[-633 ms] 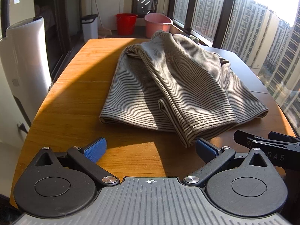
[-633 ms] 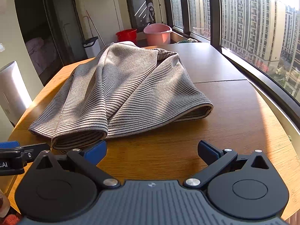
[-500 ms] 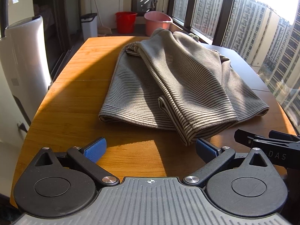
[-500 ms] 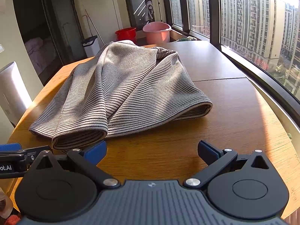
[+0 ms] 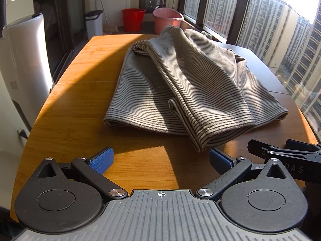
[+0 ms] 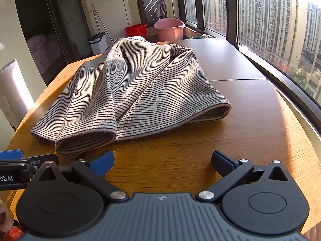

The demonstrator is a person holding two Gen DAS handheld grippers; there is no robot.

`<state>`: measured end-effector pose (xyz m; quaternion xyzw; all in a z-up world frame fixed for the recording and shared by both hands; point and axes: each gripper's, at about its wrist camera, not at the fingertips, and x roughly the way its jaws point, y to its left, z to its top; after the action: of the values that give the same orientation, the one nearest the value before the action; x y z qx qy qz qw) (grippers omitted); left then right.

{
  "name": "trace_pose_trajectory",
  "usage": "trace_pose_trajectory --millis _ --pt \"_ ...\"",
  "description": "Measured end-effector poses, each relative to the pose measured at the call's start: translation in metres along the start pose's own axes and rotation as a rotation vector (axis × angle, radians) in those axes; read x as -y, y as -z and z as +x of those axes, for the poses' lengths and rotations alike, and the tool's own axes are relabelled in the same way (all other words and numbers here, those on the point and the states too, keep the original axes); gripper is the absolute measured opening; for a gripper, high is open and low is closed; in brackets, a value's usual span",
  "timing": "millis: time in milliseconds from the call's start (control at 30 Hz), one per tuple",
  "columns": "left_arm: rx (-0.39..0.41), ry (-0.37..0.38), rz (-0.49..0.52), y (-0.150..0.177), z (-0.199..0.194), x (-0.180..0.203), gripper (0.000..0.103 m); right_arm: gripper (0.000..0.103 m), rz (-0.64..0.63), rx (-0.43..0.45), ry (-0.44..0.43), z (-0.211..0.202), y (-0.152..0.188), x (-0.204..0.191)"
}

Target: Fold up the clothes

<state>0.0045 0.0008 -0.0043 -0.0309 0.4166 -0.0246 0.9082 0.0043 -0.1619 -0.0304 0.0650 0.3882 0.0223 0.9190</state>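
Nothing has shifted: my left gripper (image 5: 160, 158) and right gripper (image 6: 162, 159) hover, jaws spread, before the striped garment (image 5: 192, 88); buckets beyond it.

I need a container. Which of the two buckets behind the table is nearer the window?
The pink bucket; the red bucket stands beside it, further from the glass.

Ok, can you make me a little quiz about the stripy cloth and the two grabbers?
1. True or false: the left gripper is holding the striped garment.
2. Which bucket is nearer the window: A) red bucket B) pink bucket?
3. What does the garment lie on?

Key: 1 false, both it and the right gripper are open and empty. 2 B. 3 the wooden table.
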Motion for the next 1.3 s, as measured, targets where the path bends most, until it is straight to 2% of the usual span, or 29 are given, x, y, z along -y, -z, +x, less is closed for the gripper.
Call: trace_pose_trajectory --millis 1300 --pt "-0.045 0.019 -0.016 0.0036 0.0023 -0.0061 0.103 0.103 -0.021 -0.004 0.015 -0.0031 0.001 0.0008"
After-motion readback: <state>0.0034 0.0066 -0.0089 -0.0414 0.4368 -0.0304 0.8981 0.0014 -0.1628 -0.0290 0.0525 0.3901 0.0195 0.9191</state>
